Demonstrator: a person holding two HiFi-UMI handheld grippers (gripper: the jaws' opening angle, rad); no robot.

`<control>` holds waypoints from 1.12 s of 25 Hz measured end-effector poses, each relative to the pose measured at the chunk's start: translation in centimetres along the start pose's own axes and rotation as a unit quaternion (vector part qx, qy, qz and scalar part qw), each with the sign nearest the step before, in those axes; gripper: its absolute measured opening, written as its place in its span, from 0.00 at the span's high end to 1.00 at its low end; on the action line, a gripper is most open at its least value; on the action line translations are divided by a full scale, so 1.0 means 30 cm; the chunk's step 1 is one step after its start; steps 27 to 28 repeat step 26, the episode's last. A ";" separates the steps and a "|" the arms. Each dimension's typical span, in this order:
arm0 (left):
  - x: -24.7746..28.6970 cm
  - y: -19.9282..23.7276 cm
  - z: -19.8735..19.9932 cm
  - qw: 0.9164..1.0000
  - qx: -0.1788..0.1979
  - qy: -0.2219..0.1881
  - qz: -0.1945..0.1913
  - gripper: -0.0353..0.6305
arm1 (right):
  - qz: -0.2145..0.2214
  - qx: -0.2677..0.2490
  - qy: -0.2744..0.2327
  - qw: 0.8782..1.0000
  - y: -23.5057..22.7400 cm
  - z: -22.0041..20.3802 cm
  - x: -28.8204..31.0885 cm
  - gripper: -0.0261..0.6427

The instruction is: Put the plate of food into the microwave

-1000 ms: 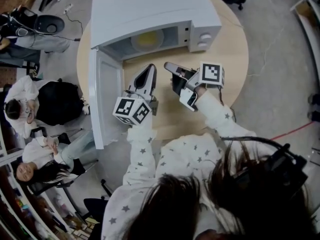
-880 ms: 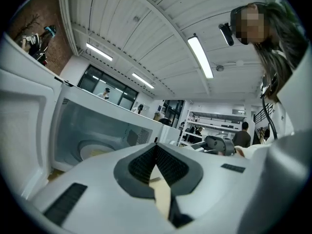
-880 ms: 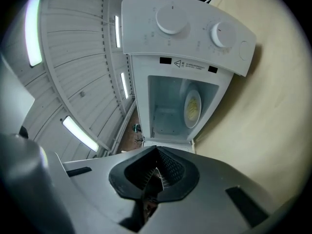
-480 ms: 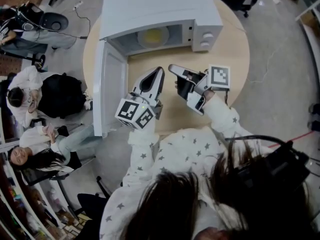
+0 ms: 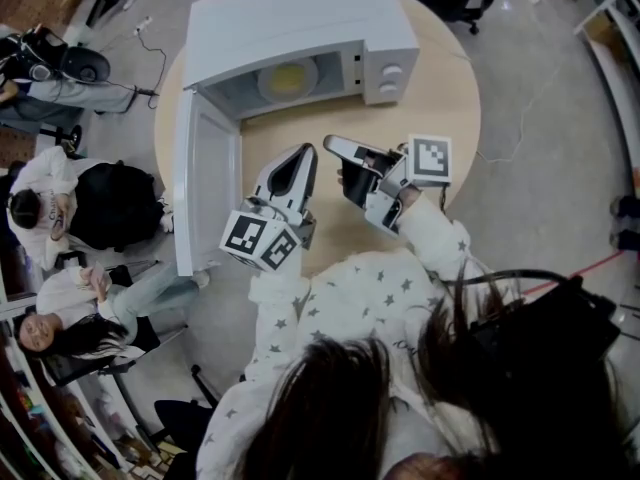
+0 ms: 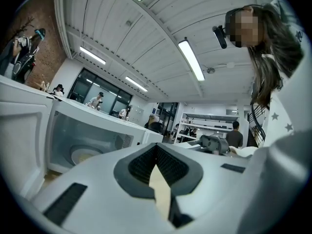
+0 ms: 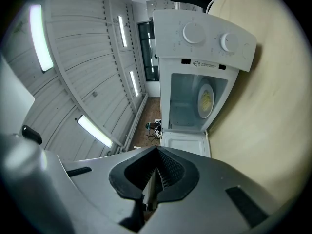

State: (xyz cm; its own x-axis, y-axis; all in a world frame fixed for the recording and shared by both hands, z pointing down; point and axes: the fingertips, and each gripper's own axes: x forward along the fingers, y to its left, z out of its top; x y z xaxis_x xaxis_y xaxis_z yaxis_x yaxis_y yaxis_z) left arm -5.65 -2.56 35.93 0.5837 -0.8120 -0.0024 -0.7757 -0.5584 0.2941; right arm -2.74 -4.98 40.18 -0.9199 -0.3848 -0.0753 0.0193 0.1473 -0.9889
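Observation:
The white microwave [image 5: 300,13] stands at the far side of the round wooden table [image 5: 440,98], its door [image 5: 205,193] swung open to the left. Inside it, on the turntable, lies the plate of yellow food [image 5: 287,78], also seen in the left gripper view [image 6: 85,156] and the right gripper view [image 7: 206,100]. My left gripper [image 5: 306,152] hovers over the table in front of the open cavity, jaws shut and empty [image 6: 157,147]. My right gripper [image 5: 332,142] is just right of it, also shut with nothing held [image 7: 156,152]. Both tips point toward the microwave.
The microwave's control panel with two knobs [image 5: 388,76] is at the right of the cavity. The open door overhangs the table's left edge. Several people sit on the floor side at the left [image 5: 40,208]. A cable [image 5: 590,263] lies on the floor at the right.
Both grippers stay shut and sit a little farther back from the microwave's front than a second ago. The head view has shifted slightly. The plate has not moved.

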 end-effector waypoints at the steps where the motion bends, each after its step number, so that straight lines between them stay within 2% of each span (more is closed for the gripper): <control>1: 0.002 -0.002 0.002 1.000 0.003 -0.001 -0.003 0.94 | 0.002 0.000 -0.002 1.000 0.005 0.002 -0.002 0.95; 17: -0.005 -0.015 0.034 1.000 0.013 -0.010 0.000 0.94 | 0.015 0.009 0.001 1.000 0.036 -0.011 0.011 0.95; 21: 0.001 -0.020 0.042 1.000 0.018 -0.011 0.002 0.94 | 0.016 -0.003 0.004 1.000 0.035 0.003 0.010 0.95; 28: -0.062 -0.053 -0.046 1.000 0.000 0.013 0.021 0.94 | 0.019 0.021 0.017 0.999 -0.005 -0.085 -0.024 0.95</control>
